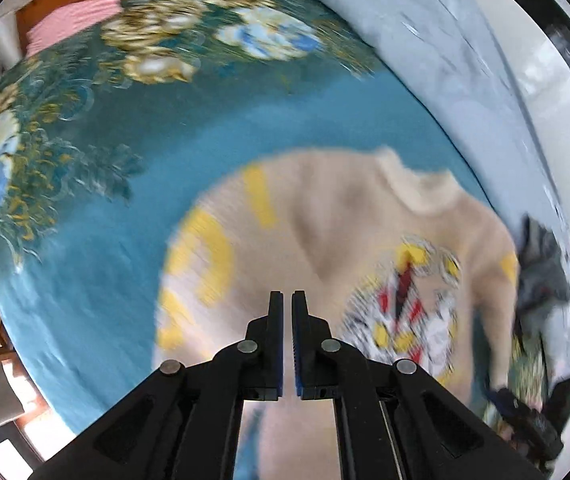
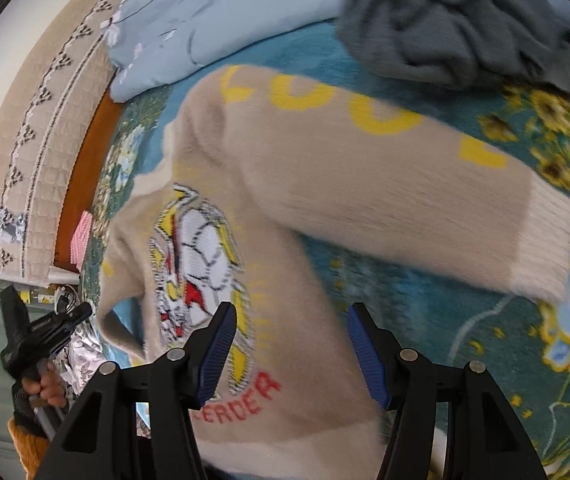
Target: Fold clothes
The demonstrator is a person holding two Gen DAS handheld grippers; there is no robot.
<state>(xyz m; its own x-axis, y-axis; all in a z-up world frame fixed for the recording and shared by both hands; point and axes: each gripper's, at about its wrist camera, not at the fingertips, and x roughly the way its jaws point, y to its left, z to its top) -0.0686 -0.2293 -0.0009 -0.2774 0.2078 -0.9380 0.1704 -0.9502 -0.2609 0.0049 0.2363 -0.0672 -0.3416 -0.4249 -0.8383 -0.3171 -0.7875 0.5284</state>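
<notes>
Folding looks to be at its opening stage: the beige sweater (image 2: 285, 216) lies face-up on the blue floral bedspread (image 1: 97, 208), its printed front showing, and one sleeve (image 2: 385, 184) with yellow letters stretches out sideways toward the ribbed cuff (image 2: 541, 240) — not yet brought over the body.

The left gripper (image 1: 287, 300) hangs above the sweater's chest with its jaws clenched together and nothing between them; the cloth under it is blurred, so whether the tips brush the knit I cannot tell. The right gripper (image 2: 291, 320) stands released, its blue pads (image 2: 221, 344) spread above the lower front of the sweater near the red lettering, holding nothing.

By my reading, the next move calls for taking the outstretched sleeve near its cuff and laying it across the chest, while the body is kept flat so the knit does not bunch.

No basket, box or drawer appears in either view. A crumpled grey garment (image 2: 445, 16) sits on the bedspread just beyond the sweater's sleeve, and a pale blue pillow (image 2: 213, 20) lies at the bed's edge.
</notes>
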